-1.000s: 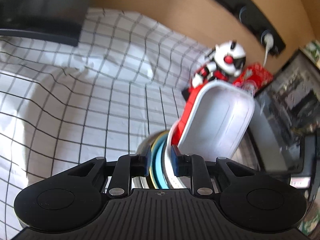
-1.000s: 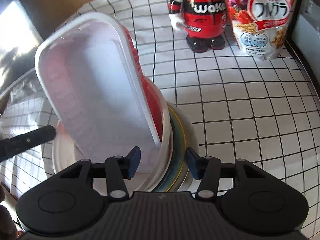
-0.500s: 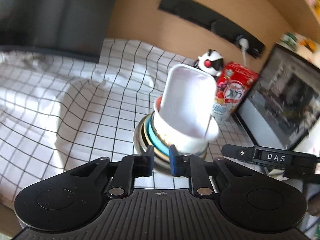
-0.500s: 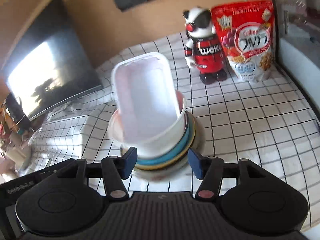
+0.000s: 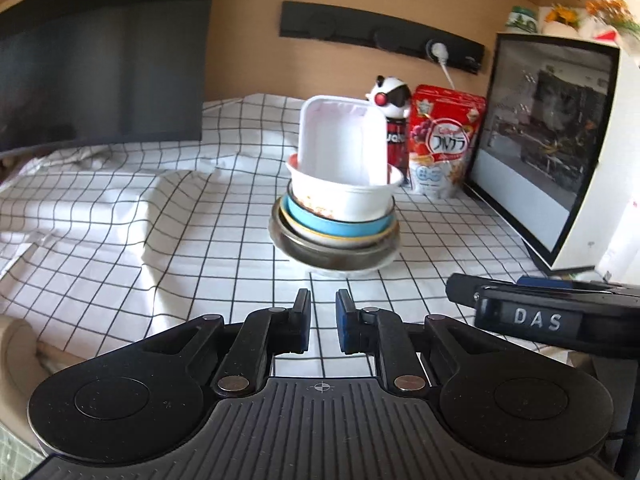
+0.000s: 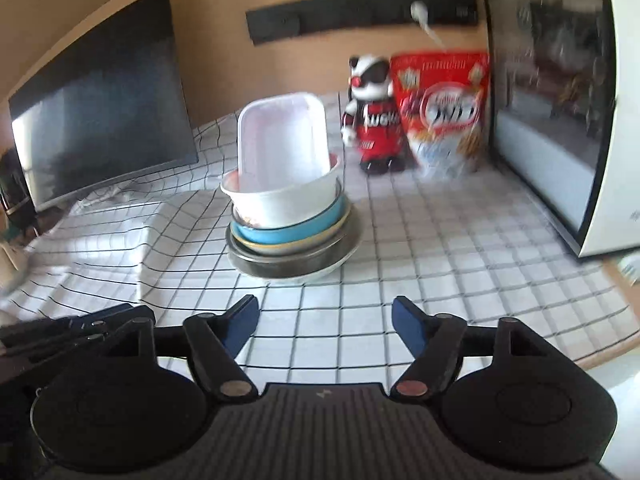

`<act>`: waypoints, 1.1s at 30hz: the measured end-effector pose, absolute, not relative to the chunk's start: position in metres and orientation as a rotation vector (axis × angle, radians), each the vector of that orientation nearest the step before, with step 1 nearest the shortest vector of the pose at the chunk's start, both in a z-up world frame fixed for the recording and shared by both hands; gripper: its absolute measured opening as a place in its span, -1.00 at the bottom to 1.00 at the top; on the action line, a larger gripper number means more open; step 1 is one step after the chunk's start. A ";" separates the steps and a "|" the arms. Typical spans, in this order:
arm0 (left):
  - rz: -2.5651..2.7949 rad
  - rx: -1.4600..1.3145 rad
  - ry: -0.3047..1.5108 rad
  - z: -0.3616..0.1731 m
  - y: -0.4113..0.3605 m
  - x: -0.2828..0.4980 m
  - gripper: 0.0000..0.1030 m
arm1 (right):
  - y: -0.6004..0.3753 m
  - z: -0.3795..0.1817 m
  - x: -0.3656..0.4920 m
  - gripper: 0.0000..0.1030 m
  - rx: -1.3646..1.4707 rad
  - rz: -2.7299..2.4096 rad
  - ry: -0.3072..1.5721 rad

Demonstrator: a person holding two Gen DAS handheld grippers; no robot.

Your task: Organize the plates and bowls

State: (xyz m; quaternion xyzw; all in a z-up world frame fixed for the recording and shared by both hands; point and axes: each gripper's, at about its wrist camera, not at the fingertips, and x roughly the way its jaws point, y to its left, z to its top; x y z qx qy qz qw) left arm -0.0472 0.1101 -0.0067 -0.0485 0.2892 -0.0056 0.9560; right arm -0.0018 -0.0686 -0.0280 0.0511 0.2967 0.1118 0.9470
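A stack of dishes stands on the checked cloth: a metal bowl at the bottom, a yellow-rimmed plate, a blue bowl and a white bowl on top. A white rectangular tray leans upright inside the white bowl. My left gripper is shut with nothing in it, well short of the stack. My right gripper is also back from the stack, its jaws opening with nothing between them. The right gripper's side shows at the right of the left wrist view.
A robot figurine and a red cereal bag stand behind the stack. A white-framed screen stands at the right, a dark monitor at the back left. The cloth is rumpled at the left.
Both grippers have pulled back from the stack, which now stands free and farther off. The left jaws closed with nothing held; the right jaws spread wider.
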 end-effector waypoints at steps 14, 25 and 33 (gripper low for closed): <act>0.002 -0.092 0.581 -0.006 0.093 -0.061 -0.69 | -0.077 -0.032 -0.017 0.50 0.076 0.273 0.589; 0.012 -0.103 0.588 -0.004 0.094 -0.060 -0.69 | -0.076 -0.031 -0.019 0.50 0.068 0.295 0.589; 0.009 -0.101 0.591 -0.004 0.091 -0.057 -0.69 | -0.078 -0.033 -0.016 0.50 0.067 0.291 0.597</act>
